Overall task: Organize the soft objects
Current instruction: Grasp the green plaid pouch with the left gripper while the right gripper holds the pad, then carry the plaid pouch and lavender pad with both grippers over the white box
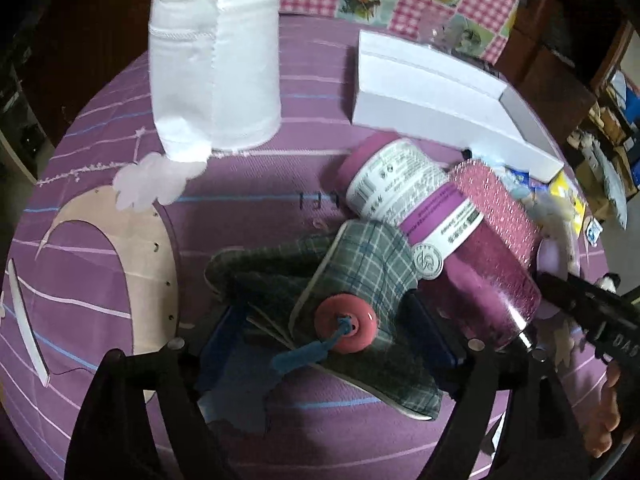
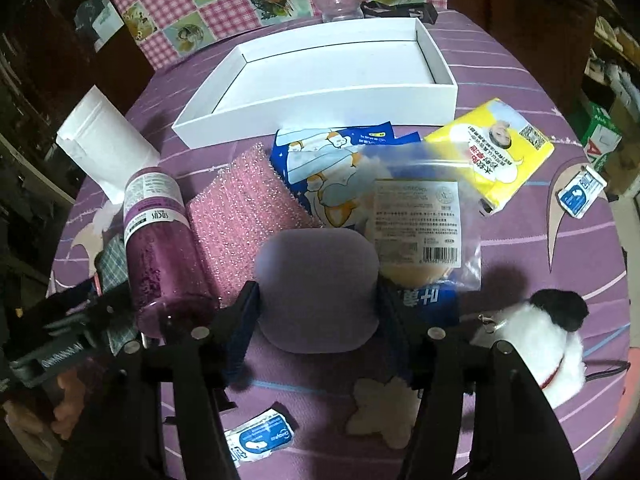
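Note:
My left gripper (image 1: pixel 332 320) is shut on a grey plaid cloth pouch (image 1: pixel 352 276) with a pink button (image 1: pixel 346 328), held low over the purple tablecloth. My right gripper (image 2: pixel 318 300) is shut on a lilac squishy pad (image 2: pixel 318 288). A white open box (image 2: pixel 320 80) stands at the back of the table; it also shows in the left wrist view (image 1: pixel 440 96). A pink glittery sponge (image 2: pixel 240 216) lies left of the pad. A white and black plush toy (image 2: pixel 540 340) lies at the right.
A clear jar of purple towel (image 2: pixel 160 248) lies on its side between the grippers. A toilet roll (image 1: pixel 216 76) stands at the back left. A yellow tissue pack (image 2: pixel 492 152), blue cartoon packet (image 2: pixel 332 168), clear bagged sponge (image 2: pixel 420 224) and small sachets (image 2: pixel 580 192) lie around.

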Motion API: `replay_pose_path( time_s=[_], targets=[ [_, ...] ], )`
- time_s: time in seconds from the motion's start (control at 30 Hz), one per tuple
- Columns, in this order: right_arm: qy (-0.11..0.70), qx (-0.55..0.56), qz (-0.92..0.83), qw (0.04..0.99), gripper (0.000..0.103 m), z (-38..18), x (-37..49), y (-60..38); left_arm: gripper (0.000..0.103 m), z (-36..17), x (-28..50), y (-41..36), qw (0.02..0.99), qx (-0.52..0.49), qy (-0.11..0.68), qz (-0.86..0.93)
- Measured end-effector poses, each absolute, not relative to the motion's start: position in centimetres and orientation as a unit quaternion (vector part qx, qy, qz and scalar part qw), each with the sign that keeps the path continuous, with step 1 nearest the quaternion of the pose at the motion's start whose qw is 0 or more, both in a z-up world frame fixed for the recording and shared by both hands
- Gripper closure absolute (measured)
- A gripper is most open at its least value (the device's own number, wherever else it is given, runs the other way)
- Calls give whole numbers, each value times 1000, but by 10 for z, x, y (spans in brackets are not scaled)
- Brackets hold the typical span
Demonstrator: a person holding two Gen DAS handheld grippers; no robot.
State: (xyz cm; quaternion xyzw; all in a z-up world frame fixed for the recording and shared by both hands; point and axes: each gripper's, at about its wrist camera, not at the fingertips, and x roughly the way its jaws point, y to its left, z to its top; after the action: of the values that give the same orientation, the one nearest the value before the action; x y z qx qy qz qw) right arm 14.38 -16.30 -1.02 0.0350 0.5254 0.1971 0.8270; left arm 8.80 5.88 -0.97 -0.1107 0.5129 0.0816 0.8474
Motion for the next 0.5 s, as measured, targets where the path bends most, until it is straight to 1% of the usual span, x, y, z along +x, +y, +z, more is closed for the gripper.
replay_pose_path(
  time_s=[0.07,0.17,0.23,0.27,0.33,0.37,0.47,0.5],
  targets=[
    [526,32,197,827,45,-10,144,-163,18,-16,91,55,843,-94,523,82],
    [523,18,195,830,49,-10,142,-159,19,-22,92,45,843,-58,527,92],
    [522,13,193,831,51,-10,142,-157,26,-22,92,44,846,-53,523,94],
    [522,11,192,831,53,-10,141,-157,37,-21,91,45,847,-55,520,94],
    [522,11,192,831,55,-10,142,-158,39,-21,91,47,847,-61,520,91],
    [522,11,192,831,58,-10,142,-158,40,-21,91,46,848,-60,520,90],
    [522,14,189,832,63,-9,143,-161,56,-21,88,43,849,-61,519,78],
    [522,21,189,831,63,-9,143,-163,56,-21,88,43,849,-61,519,77]
  ],
)
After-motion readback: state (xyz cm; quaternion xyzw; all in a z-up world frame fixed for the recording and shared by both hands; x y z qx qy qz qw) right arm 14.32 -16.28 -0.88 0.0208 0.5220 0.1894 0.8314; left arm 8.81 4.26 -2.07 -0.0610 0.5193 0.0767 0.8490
